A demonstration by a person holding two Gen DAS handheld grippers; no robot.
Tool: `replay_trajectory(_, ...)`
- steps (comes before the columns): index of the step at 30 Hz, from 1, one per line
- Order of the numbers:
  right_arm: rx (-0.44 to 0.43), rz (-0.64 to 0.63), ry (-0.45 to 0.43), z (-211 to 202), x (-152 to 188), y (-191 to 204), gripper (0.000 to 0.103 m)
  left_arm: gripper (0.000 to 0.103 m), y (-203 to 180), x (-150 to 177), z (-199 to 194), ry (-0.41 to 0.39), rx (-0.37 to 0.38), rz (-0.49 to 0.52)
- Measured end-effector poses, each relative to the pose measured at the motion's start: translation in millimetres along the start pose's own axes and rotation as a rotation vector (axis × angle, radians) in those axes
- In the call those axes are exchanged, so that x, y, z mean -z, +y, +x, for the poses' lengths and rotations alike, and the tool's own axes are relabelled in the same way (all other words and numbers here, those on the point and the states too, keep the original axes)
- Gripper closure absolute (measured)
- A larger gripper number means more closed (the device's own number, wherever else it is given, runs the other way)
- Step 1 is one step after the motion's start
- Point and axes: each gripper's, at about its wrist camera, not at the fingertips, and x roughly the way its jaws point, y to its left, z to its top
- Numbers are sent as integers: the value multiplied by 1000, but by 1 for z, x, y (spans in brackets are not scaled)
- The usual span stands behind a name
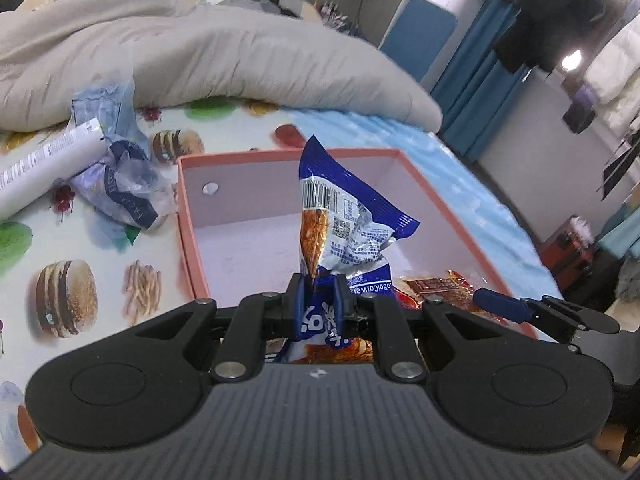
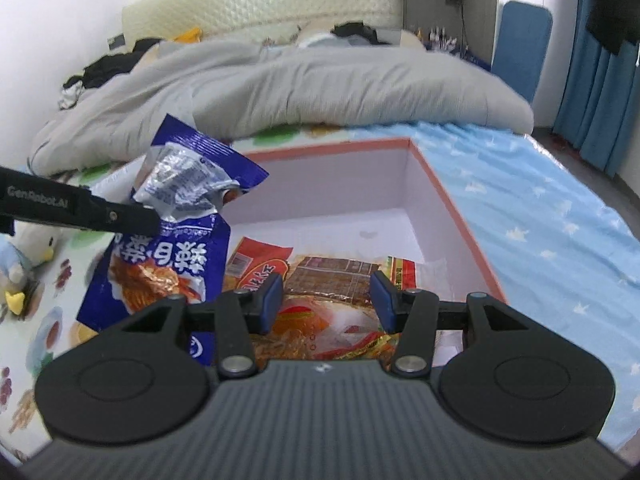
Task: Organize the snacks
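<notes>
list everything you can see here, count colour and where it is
blue snack packet: 1, blue with orange and silver, crumpled, pinched in the left gripper over the box's near-left side
red snack packet: 1, red and gold with a brown panel, lying in the box's near end
box: 1, salmon-pink outside, pale inside, open, on the bed
plastic bag: 1, clear with dark blue print, crumpled left of the box
white tube: 1, white, lying beside the bag
duvet: 1, grey, bunched behind the box
plush toy: 1, blue, white and yellow, at the bed's left edge
left gripper: 1, black with blue pads, shut on the blue packet
right gripper: 1, black with blue pads, open above the red packet
</notes>
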Motion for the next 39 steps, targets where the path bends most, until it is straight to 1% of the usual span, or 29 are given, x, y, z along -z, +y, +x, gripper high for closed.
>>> replay_trajectory(1, 1, 8, 11, 3, 1, -1, 52, 85, 1, 0, 4, 10, -4, -2)
replay_trajectory(3, 3, 16, 6, 1, 4, -2, 52, 85, 1, 1, 6, 20, -11, -1)
replay_trajectory(5, 0, 27, 2, 0, 5, -5, 52, 85, 1, 3, 7, 17, -24, 9)
replay_trajectory(7, -1, 36, 1, -1, 4, -6, 51, 85, 3, 3, 5, 13, -22, 5)
replay_trajectory(8, 2, 38, -3, -2, 4, -7, 53, 82, 2, 2, 3, 14, -20, 4)
replay_trajectory(9, 1, 40, -3, -3, 3, -8, 53, 73, 3, 1, 1, 12, -27, 4)
replay_trajectory(10, 0, 44, -1, -4, 2, -8, 43, 65, 1, 2, -1, 5, -37, 9)
replay_trajectory(11, 5, 48, -4, -6, 2, -9, 35, 45, 0, 1, -5, -5, -49, 12)
replay_trajectory(12, 9, 50, -16, -9, 1, -10, 26, 36, -4, 0, -12, -20, -59, 14)
replay_trajectory(13, 10, 46, -30, -13, 1, -9, 26, 36, -6, 0, -19, -43, -61, 26)
replay_trajectory(16, 5, 48, -63, -27, -3, -10, 26, 36, -15, -3, -38, -75, -76, 58)
replay_trajectory(18, 4, 62, -99, -41, -5, -12, 26, 36, -24, -4, -52, -95, -89, 83)
replay_trajectory(21, 1, 79, -161, -65, -9, -11, 26, 36, -40, -1, -78, -135, -87, 131)
replay_trajectory(23, 0, 79, -197, -82, -12, -10, 26, 36, -52, 2, -96, -159, -83, 147)
replay_trajectory(25, -11, 81, -225, -97, -14, -9, 26, 36, -61, 6, -115, -192, -63, 160)
replay_trajectory(28, -21, 91, -260, -118, -15, -6, 26, 36, -76, 11, -138, -231, -58, 180)
replay_trajectory(31, -36, 104, -288, -139, -13, -4, 26, 35, -89, 20, -160, -270, -67, 202)
replay_trajectory(34, -35, 110, -317, -157, -9, -1, 26, 35, -97, 28, -182, -305, -70, 211)
replay_trajectory(35, -34, 116, -323, -163, -7, -1, 26, 34, -100, 32, -189, -319, -83, 227)
replay_trajectory(36, -33, 123, -331, -168, -5, -1, 26, 29, -103, 35, -194, -326, -90, 237)
replay_trajectory(39, -20, 136, -360, -184, 7, 1, 25, 20, -106, 46, -211, -349, -82, 240)
